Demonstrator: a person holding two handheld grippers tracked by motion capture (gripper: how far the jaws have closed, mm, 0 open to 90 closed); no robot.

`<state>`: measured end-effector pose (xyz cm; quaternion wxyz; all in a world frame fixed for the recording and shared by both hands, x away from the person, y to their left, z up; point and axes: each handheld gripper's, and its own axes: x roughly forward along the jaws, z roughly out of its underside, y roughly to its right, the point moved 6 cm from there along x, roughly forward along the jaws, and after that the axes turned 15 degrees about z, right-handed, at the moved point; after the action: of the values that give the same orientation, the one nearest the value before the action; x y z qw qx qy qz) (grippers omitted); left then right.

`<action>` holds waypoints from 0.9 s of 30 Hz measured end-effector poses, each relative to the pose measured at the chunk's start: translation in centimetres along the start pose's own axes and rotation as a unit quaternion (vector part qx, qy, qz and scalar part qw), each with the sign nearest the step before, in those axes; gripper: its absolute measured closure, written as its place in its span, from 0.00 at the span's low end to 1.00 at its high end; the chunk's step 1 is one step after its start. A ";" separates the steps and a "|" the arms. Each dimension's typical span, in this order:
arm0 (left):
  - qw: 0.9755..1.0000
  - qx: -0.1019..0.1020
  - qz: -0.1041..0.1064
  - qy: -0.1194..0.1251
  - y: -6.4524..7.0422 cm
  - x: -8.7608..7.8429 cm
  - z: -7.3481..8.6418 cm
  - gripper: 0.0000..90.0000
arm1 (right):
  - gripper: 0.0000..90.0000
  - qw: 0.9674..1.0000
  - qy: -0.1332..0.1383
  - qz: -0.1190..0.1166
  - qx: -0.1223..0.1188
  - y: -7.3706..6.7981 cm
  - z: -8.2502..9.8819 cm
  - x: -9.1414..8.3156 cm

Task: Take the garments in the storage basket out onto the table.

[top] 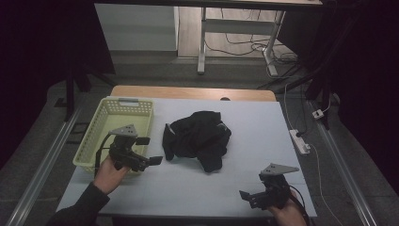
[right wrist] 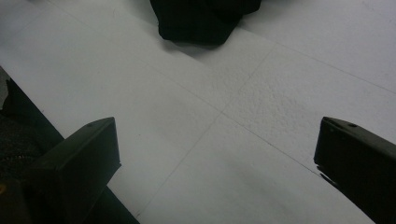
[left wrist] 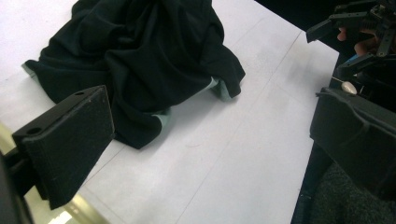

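1. The black garment (top: 198, 137) lies crumpled in a heap on the white table (top: 254, 136), near the middle of the surface and slightly toward its far edge. In the left gripper view the black garment (left wrist: 140, 60) shows pale green lining at several hems.
2. The left gripper (top: 149, 150) hovers at the left side of the surface, just beside the garment's left flank without touching it. Its jaws stand spread wide and hold nothing; in the left gripper view the cloth lies just beyond the left jaw.
3. The right gripper (top: 249, 197) sits near the near right corner of the surface, well apart from the garment. Its jaws are spread wide and empty. In the right gripper view bare table surface lies between the jaws, and the garment's lowest fold (right wrist: 198, 18) lies at the top of the frame, farther across the surface.
4. The yellow basket (top: 96, 136) stands along the left edge of the surface, reaching toward the far left corner. The left gripper is over its near right rim. The basket is apart from the garment.
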<state>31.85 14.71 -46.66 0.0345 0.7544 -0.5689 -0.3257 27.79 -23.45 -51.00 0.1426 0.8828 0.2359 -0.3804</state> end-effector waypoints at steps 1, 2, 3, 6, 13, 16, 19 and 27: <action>1.000 0.001 -0.003 0.000 0.1 -0.1 0.1 0.00 | 0.00 1.000 0.000 0.000 0.000 0.0 0.0 0.0; 1.000 0.004 -0.008 -0.001 0.2 -0.2 0.3 0.00 | 0.00 1.000 0.000 0.000 0.000 0.0 0.0 0.0; 1.000 0.005 -0.011 -0.002 0.2 -0.3 0.5 0.00 | 0.00 1.000 0.000 0.000 0.000 0.0 0.0 0.0; 1.000 0.005 -0.016 -0.002 0.4 -0.5 0.9 0.00 | 0.00 1.000 0.000 0.000 0.000 0.0 0.0 0.0; 1.000 -0.002 -0.022 0.004 0.5 -1.4 2.1 0.00 | 0.00 1.000 0.000 0.000 -0.001 0.0 0.0 0.0; 1.000 -0.008 -0.024 0.009 0.6 -1.9 2.8 0.00 | 0.00 1.000 -0.001 0.000 -0.001 -0.1 0.0 0.0; 0.999 -0.013 -0.024 0.016 0.7 -2.4 3.3 0.00 | 0.00 1.000 -0.002 0.002 -0.002 -0.1 0.0 0.0; 0.999 -0.026 -0.036 0.027 1.0 -4.1 5.0 0.00 | 0.00 1.000 -0.002 0.001 -0.001 -0.1 0.0 0.0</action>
<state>27.82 19.57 -48.36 0.0580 0.7815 -0.5319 -0.3209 27.75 -23.34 -51.04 0.1440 0.8821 0.2353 -0.3819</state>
